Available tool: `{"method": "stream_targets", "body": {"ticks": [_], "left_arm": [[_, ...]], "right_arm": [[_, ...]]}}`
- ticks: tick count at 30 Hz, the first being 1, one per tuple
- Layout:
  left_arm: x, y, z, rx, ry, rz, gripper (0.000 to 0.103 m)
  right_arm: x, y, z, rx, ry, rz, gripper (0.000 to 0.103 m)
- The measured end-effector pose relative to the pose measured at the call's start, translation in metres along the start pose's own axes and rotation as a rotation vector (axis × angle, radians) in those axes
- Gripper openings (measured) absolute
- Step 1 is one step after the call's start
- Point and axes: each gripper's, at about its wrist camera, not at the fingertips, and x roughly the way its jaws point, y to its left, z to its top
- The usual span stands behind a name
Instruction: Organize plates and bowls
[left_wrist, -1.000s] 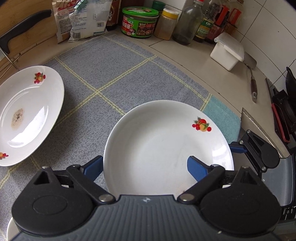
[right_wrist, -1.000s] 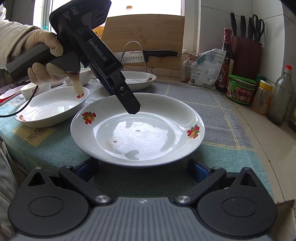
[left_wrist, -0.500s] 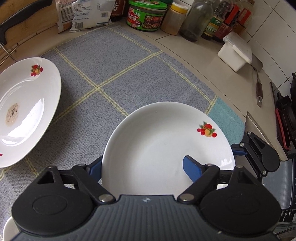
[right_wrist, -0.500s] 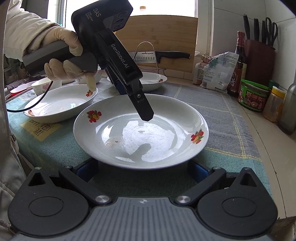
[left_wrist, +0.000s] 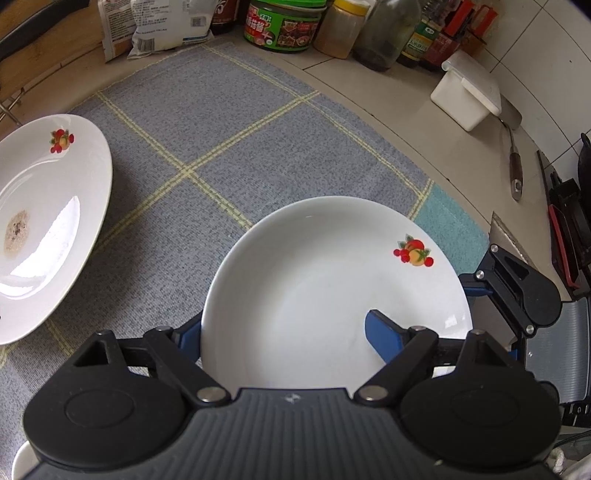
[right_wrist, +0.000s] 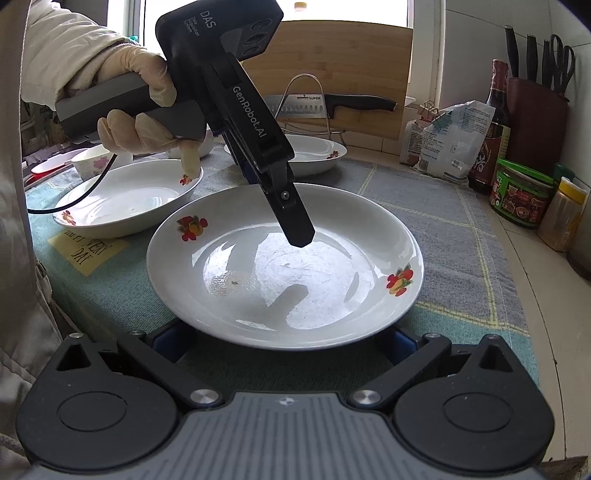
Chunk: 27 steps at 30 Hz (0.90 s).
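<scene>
Tiled counter (left_wrist: 424, 122): blue-grey checked cloth (left_wrist: 229, 122), jars (left_wrist: 284, 26), white lidded box (left_wrist: 465, 92), spatula (left_wrist: 513, 162) directly on it

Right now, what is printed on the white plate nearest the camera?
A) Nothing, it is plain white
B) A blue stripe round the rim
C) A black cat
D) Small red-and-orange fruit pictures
D: the plate carries small red-and-orange fruit motifs on its rim, one toward the left and one toward the right in the right wrist view, and one shows in the left wrist view too.
</scene>
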Motion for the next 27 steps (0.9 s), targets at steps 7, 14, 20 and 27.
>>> {"method": "stream_targets", "body": {"ticks": [7, 14, 20, 27], "left_arm": [[-0.0010, 0.0032, -0.0002, -0.003, 0.007, -0.015, 0.086], [-0.0011, 0.0032, -0.0005, 0.007, 0.017, -0.022, 0.086], [-0.0026, 0.0017, -0.0004, 0.017, 0.009, -0.027, 0.086], [-0.0036, 0.0009, -0.0005, 0.022, 0.005, -0.025, 0.086]], "right_arm": [[0.0012, -0.0029, 0.0033, -0.017, 0.023, 0.014, 0.103], [0.0016, -0.0044, 0.0061, -0.019, 0.040, 0.026, 0.103], [0.0017, -0.0029, 0.0073, -0.019, 0.053, 0.024, 0.103], [0.0012, -0.0033, 0.0094, -0.017, 0.065, 0.022, 0.103]]}}
